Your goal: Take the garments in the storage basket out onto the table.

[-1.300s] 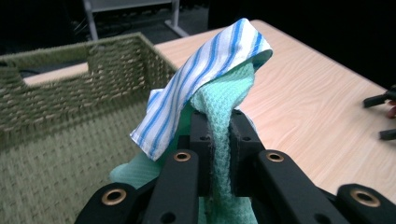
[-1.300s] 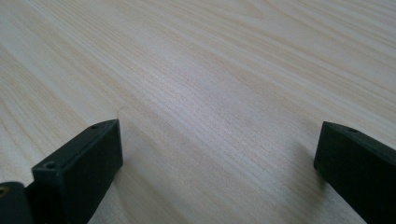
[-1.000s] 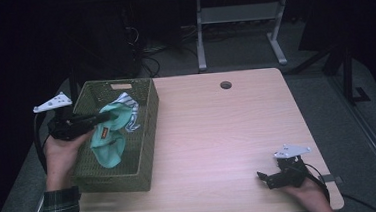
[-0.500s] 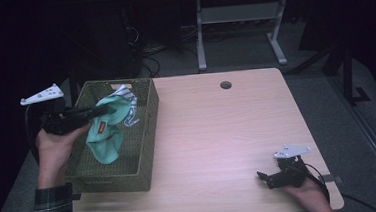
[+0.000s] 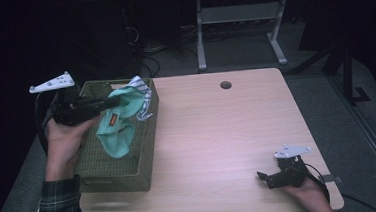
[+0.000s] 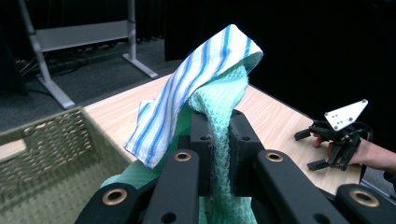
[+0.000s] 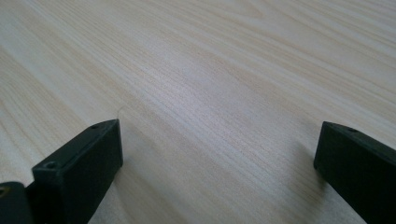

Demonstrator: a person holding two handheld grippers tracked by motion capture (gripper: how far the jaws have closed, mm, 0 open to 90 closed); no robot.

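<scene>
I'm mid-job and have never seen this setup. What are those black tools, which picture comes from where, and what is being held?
A person works at a wooden table with a handheld two-jaw gripper in each hand; there is no robot arm. The high view looks down from above. The other two pictures come from cameras riding on the grippers, looking along their black jaws.

The left gripper is shut on a mint green cloth, with a blue-striped white cloth draped over it. Both hang above a woven green basket at the table's left edge.

The right gripper rests low near the table's front right corner, jaws open with nothing between them; its own view shows bare wood.
</scene>
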